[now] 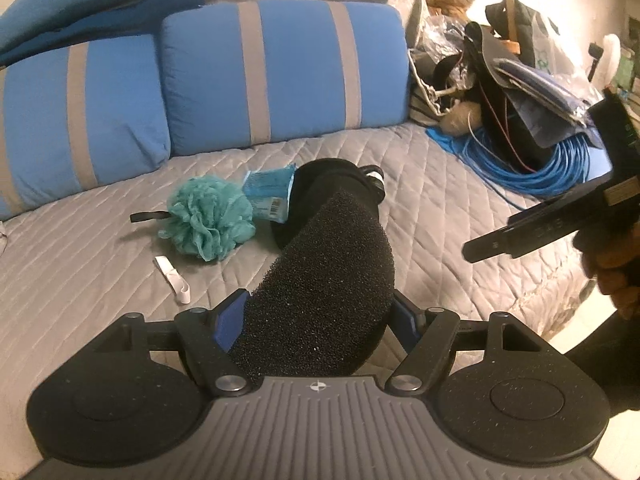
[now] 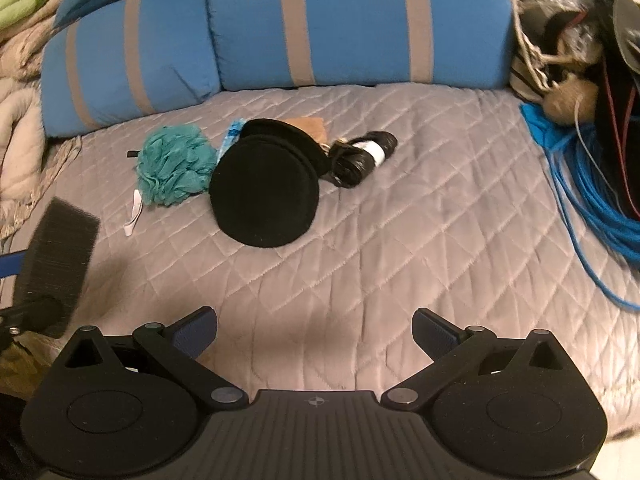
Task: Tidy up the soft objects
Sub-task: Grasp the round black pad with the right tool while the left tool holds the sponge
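While the left gripper [image 1: 320,312] is clamping its jaws on a block of coarse black foam [image 1: 328,288], that sponge is standing up between the pads and hanging clear of the grey quilted bed cover [image 1: 440,216]. Ahead of those jaws and to their left, a teal bath pouf [image 1: 210,220] is lying on the quilt, with a small white strip [image 1: 172,278] just nearer. Straight beyond the foam's tip, a light-blue packet [image 1: 266,192] is leaning against a round black cushion [image 2: 264,192], and a dark bundle with a white band [image 2: 364,156] is resting just to the right of that cushion. Further right again, the right gripper [image 2: 316,334] is hovering with its jaws apart and nothing between them, its pads pointing down at bare quilt short of the cushion.

By my reading, the carrying step is in hand: one soft item is gripped and is awaiting a destination, which neither view is showing. The next move is likely calling for a steady transfer without squeezing harder, since the foam is compressing easily and could spring out. Meanwhile the free gripper is sitting well placed to reach for the cushion or the pouf.
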`<state>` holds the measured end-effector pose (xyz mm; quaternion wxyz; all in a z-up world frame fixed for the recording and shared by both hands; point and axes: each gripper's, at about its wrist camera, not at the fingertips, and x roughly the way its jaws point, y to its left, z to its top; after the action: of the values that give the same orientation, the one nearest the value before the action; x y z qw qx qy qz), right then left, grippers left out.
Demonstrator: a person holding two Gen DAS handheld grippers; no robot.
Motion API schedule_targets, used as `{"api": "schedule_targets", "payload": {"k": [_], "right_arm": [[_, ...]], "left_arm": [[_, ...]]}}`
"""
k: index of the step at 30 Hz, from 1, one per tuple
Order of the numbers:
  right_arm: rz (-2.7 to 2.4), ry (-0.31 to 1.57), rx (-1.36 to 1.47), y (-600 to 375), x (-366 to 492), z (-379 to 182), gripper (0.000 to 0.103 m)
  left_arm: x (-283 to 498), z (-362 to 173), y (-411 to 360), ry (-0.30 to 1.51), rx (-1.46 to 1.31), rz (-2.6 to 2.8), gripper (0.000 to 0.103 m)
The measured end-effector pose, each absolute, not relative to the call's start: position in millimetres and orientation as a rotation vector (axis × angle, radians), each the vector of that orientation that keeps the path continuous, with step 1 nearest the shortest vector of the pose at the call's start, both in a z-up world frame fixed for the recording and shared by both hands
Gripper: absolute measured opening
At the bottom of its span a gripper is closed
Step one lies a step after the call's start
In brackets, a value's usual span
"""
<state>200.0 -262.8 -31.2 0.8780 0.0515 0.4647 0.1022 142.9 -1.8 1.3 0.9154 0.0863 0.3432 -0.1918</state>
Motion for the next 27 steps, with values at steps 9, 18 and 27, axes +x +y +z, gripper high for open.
{"api": "schedule_targets", "payload": {"k": [9, 18, 27], "right_arm": [[0.326, 0.865, -0.013, -249, 230, -35, 0.103], [0.420, 0.795, -0.163, -220, 261, -45, 0.103], [0.486, 0.703, -0.223, -196, 290, -48, 0.103]], "left_arm": [[143, 14, 5, 0.658, 0.126, -0.368, 0.073], [156, 14, 12, 0.713, 0.061, -0.336, 0.073], [160, 18, 22, 0.737, 0.008, -0.360, 0.073]]}}
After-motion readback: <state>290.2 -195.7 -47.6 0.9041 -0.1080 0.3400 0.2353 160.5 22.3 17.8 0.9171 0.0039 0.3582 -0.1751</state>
